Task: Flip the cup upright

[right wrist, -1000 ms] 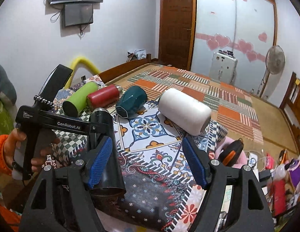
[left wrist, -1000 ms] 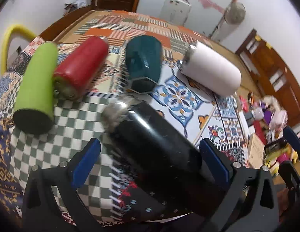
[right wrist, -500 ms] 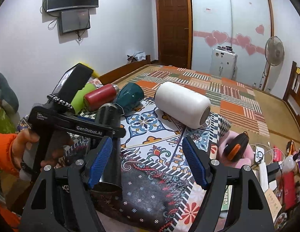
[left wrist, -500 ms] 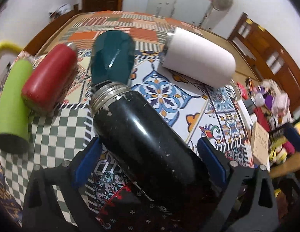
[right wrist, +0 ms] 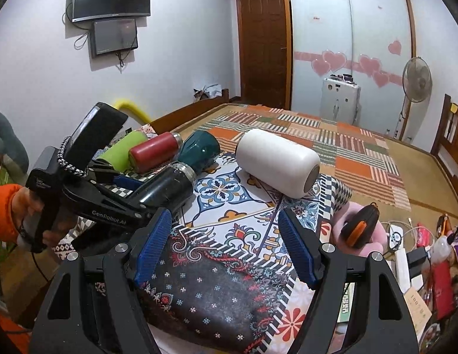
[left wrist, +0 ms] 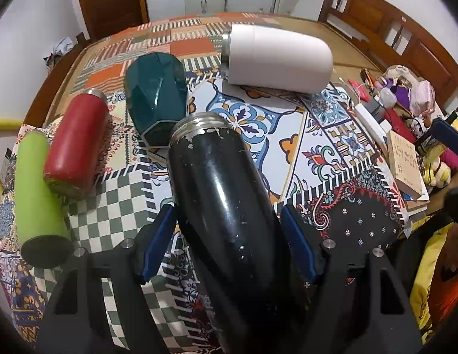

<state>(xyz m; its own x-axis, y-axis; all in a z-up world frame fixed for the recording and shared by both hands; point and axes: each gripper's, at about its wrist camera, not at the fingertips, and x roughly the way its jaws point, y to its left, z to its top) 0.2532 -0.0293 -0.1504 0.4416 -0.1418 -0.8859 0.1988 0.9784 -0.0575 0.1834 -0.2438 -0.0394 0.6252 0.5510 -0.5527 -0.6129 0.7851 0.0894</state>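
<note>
Grip: left gripper (left wrist: 227, 233) had the black flask (left wrist: 223, 206) between its 2 blue pads (left wrist: 158, 240); the left pad touched the flask wall, the right pad looked a shade off it, so a firm clamp was likely but not certain.
Axis: flask ran straight out along the fingers, threaded steel mouth (left wrist: 199, 122) at the far end, base toward the wrist; from the right wrist view (right wrist: 165, 190) it sat tilted mouth-up, lifted off the patchwork cloth (left wrist: 361, 224).
Other hand: right gripper (right wrist: 224, 246) hung spread wide with nothing between its fingers, off to the flask's right, farther from it.
Room: cloth ahead and right of the flask was free; cloth edge lay near on the right.
Neighbours: teal cup (left wrist: 156, 98) lay just beyond the mouth, red bottle (left wrist: 76, 147) and green bottle (left wrist: 37, 203) to the left, white tumbler (left wrist: 279, 59) farthest, all 4 on their sides.
</note>
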